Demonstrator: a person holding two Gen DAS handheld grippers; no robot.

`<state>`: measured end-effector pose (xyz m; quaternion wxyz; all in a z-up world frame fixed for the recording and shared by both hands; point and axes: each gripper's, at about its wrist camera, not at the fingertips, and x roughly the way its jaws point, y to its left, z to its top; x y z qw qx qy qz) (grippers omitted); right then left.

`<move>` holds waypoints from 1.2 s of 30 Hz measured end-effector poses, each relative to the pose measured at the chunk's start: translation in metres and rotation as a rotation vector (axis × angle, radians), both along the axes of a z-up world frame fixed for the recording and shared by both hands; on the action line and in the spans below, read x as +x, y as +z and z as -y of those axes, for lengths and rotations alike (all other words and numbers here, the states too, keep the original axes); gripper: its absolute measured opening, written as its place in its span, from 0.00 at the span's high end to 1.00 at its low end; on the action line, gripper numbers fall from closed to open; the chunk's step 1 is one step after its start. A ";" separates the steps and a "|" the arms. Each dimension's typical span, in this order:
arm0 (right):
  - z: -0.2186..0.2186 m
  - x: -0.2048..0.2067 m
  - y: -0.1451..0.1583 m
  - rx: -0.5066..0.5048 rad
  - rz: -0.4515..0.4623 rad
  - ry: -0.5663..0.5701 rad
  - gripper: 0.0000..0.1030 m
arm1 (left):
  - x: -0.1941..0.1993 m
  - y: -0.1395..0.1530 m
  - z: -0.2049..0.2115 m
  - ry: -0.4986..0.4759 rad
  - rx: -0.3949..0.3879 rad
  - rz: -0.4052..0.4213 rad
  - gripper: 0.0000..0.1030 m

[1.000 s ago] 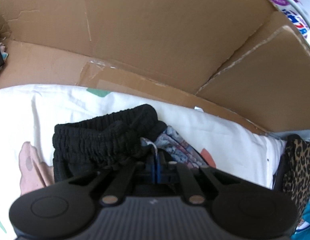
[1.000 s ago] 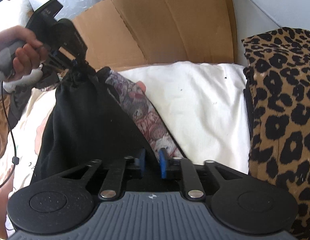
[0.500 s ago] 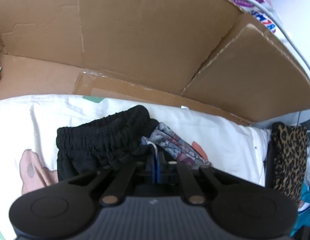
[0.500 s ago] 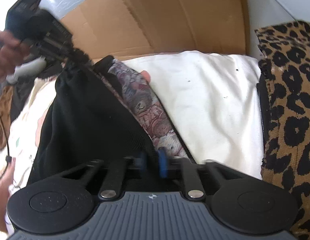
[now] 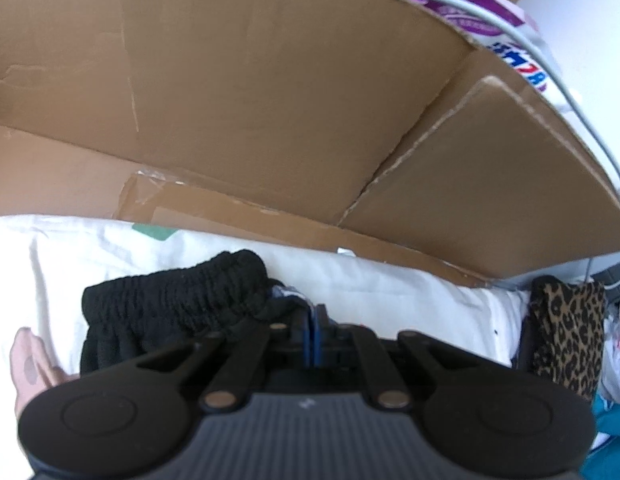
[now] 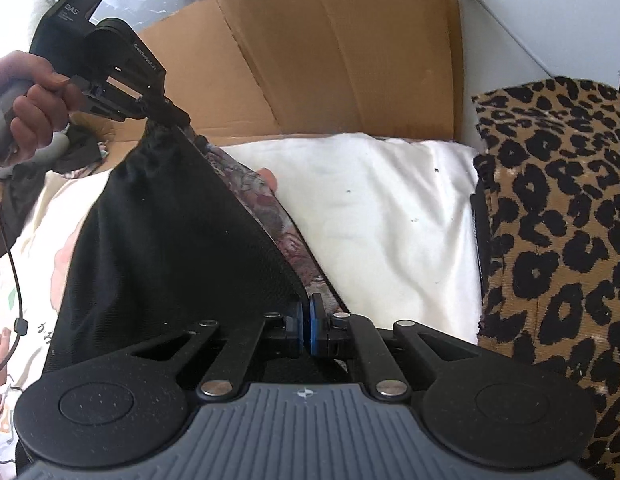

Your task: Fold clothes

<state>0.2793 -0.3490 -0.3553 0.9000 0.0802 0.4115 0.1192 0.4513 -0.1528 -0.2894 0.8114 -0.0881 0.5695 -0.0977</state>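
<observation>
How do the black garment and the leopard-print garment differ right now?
The black garment is plain and pinched by the left gripper and right gripper; the leopard-print garment is spotted and untouched. The black one is stretched taut; the leopard one lies slack to the right. Both rest on the white bedding.

The left wrist view looks low and close along its fingers toward the brown cardboard box wall (image 5: 270, 100); the right wrist view faces it (image 6: 329, 60) from nearby; both share the white printed bedsheet (image 5: 409, 292) (image 6: 389, 208).

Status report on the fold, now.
Left gripper and right gripper both shut on black shorts, stretched between them. Leopard garment right, apart. Nothing blocking.
</observation>
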 end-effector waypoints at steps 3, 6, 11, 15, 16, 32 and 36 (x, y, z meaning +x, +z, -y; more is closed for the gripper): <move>0.001 0.004 -0.003 -0.009 -0.003 0.001 1.00 | 0.005 -0.008 0.002 0.014 -0.002 -0.008 0.97; 0.002 0.007 -0.004 -0.014 -0.008 0.002 1.00 | 0.010 -0.016 0.005 0.022 -0.004 -0.014 0.97; 0.004 0.008 -0.006 -0.016 -0.019 -0.009 1.00 | 0.015 -0.026 0.004 0.061 -0.034 -0.026 0.97; 0.005 0.010 -0.010 -0.025 -0.030 -0.012 1.00 | 0.018 -0.030 0.011 0.045 -0.029 -0.016 0.97; 0.005 0.010 -0.010 -0.028 -0.031 -0.013 1.00 | 0.020 -0.032 0.011 0.046 -0.031 -0.018 0.97; 0.022 -0.003 -0.003 -0.010 -0.011 -0.117 0.88 | 0.032 -0.025 0.021 -0.113 0.057 -0.024 0.87; 0.029 -0.012 0.007 0.056 0.025 -0.163 0.88 | 0.028 0.010 0.013 -0.182 0.123 0.042 0.59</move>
